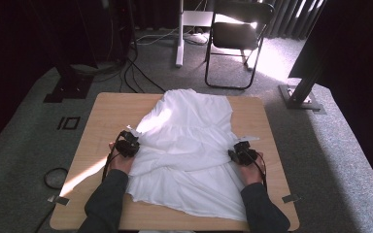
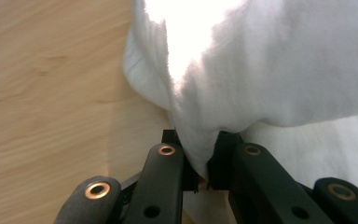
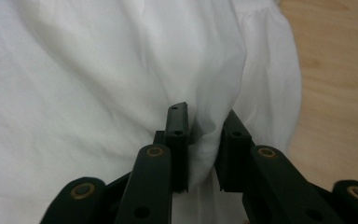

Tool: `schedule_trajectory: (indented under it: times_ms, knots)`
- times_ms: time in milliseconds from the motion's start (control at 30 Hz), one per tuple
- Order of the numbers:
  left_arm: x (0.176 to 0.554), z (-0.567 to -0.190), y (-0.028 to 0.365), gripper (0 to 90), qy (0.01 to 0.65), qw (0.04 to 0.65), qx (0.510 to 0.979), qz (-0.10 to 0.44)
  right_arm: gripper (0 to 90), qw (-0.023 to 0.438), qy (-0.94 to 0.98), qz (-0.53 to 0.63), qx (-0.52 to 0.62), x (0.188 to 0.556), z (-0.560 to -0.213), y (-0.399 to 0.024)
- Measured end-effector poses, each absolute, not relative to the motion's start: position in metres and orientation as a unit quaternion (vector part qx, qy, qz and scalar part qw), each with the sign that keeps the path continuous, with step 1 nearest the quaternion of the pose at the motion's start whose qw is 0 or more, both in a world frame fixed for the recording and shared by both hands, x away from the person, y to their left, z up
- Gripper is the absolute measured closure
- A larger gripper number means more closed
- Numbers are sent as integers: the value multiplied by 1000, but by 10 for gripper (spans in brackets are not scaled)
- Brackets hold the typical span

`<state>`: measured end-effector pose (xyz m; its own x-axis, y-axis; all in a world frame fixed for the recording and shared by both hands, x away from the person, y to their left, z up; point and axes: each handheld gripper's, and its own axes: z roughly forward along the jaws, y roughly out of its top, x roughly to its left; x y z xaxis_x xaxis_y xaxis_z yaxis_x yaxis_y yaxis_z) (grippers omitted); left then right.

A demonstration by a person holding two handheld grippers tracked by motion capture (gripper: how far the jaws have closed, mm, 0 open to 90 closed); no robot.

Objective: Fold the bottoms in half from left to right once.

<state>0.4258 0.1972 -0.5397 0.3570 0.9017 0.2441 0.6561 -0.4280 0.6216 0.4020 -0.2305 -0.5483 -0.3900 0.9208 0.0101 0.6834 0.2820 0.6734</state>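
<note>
So the white garment point(image 1: 187, 150) was spread across the middle of the wooden desk point(image 1: 102, 121), hem toward the person. The left claw point(image 1: 127, 144) sat at the garment's left edge, jaws pressed together on a fold of the fabric, bare wood just beside it in the left gripper view. The right claw point(image 1: 243, 150) was at the opposite edge, also pinching a bunched-up bit of cloth between its pads. Beyond the desk a black folding chair point(image 1: 235, 36) stood on the grey carpet point(image 1: 24, 145), well apart from everything, with cables point(image 1: 136, 73) trailing nearby.
</note>
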Motion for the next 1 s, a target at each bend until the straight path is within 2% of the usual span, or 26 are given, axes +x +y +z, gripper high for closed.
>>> schedule_trajectory:
  times_ms: [100, 200, 233, 267, 300, 333, 400, 467, 500, 600, 667, 733, 867, 1000]
  knots:
    - [425, -539, 199, 861, 492, 220, 796, 276, 771, 199, 773, 303, 520, 414, -548, -233]
    - [410, -534, 193, 851, 464, 228, 819, 249, 779, 207, 747, 299, 556, 419, -548, -247]
    - [407, -532, 193, 808, 460, 232, 820, 247, 760, 209, 734, 288, 578, 418, -547, -253]
    - [393, -523, 194, 709, 456, 246, 817, 254, 681, 220, 728, 279, 586, 415, -543, -256]
    - [393, -523, 194, 662, 456, 246, 817, 254, 681, 220, 728, 279, 586, 415, -543, -256]
    - [380, -512, 201, 614, 458, 271, 806, 259, 621, 228, 728, 302, 571, 408, -535, -255]
    - [372, -506, 206, 588, 456, 285, 801, 264, 605, 233, 731, 309, 562, 405, -531, -253]
    - [358, -496, 215, 526, 456, 302, 793, 268, 550, 241, 743, 345, 521, 397, -514, -238]
    - [358, -496, 215, 511, 456, 302, 793, 268, 550, 241, 743, 345, 521, 397, -514, -238]
    - [341, -494, 223, 457, 452, 314, 794, 259, 489, 214, 766, 376, 474, 399, -502, -210]
    - [326, -496, 225, 447, 446, 327, 794, 251, 478, 208, 770, 380, 467, 400, -501, -205]
    - [316, -498, 225, 392, 435, 329, 800, 249, 425, 193, 782, 387, 449, 405, -503, -182]
    - [297, -507, 225, 352, 424, 333, 807, 239, 360, 183, 796, 378, 436, 413, -509, -162]
    - [283, -524, 225, 311, 420, 323, 819, 221, 335, 178, 804, 368, 431, 419, -515, -153]
